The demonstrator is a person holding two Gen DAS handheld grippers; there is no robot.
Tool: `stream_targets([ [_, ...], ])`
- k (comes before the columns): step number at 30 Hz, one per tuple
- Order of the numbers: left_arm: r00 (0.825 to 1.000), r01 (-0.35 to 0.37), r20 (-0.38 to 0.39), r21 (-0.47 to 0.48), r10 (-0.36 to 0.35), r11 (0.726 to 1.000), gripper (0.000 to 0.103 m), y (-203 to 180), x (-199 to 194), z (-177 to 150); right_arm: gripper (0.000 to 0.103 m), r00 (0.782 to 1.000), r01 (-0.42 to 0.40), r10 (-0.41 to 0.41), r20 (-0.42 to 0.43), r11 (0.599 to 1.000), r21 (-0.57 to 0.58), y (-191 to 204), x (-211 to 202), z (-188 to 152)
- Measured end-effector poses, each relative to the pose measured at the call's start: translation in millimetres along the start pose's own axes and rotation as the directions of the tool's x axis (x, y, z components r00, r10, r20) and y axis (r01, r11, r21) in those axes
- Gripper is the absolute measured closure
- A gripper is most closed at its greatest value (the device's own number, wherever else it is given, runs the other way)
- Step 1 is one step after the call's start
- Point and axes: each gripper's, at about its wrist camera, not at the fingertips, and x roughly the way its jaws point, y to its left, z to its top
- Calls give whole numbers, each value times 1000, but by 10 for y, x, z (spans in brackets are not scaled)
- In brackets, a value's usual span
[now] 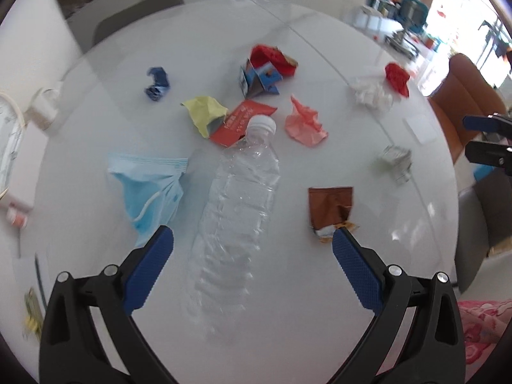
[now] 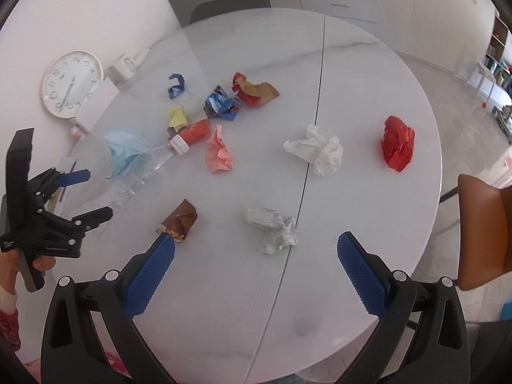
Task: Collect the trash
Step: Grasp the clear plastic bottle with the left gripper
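Note:
Trash lies scattered on a round white table (image 2: 368, 73). My left gripper (image 1: 252, 243) is open and hangs over a clear plastic bottle (image 1: 240, 204) that lies between its fingers. A blue face mask (image 1: 150, 182) is to its left, a brown wrapper (image 1: 331, 208) to its right. My right gripper (image 2: 256, 249) is open and empty above a grey crumpled paper (image 2: 272, 227). The left gripper (image 2: 86, 195) also shows in the right wrist view. Other trash: pink paper (image 2: 219, 152), white tissue (image 2: 316, 150), red paper (image 2: 396, 144), yellow paper (image 1: 204, 112).
A wall clock (image 2: 72, 83) and a white mug (image 2: 123, 67) lie at the table's left side. A brown chair (image 2: 483, 230) stands at the right edge, a grey chair (image 2: 230, 3) at the far side. Blue wrapper (image 2: 177, 86) and torn cartons (image 2: 252, 91) lie further back.

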Motion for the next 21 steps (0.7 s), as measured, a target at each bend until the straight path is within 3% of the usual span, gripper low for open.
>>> stream_targets([
  [7,998,33,-58,85,-28,996,9,106,427,62,2,999,46,-45,-22,998,51,47,242,23],
  [14,992,50,-121,89,-39,995,37,165,684,117,2,993,107,-102,-61,991,85,-139,558,19],
  [21,993,54,-106,90,-44,994,41,154,720,109,2,984,154,-152,-91,988,25,-94,846,13],
])
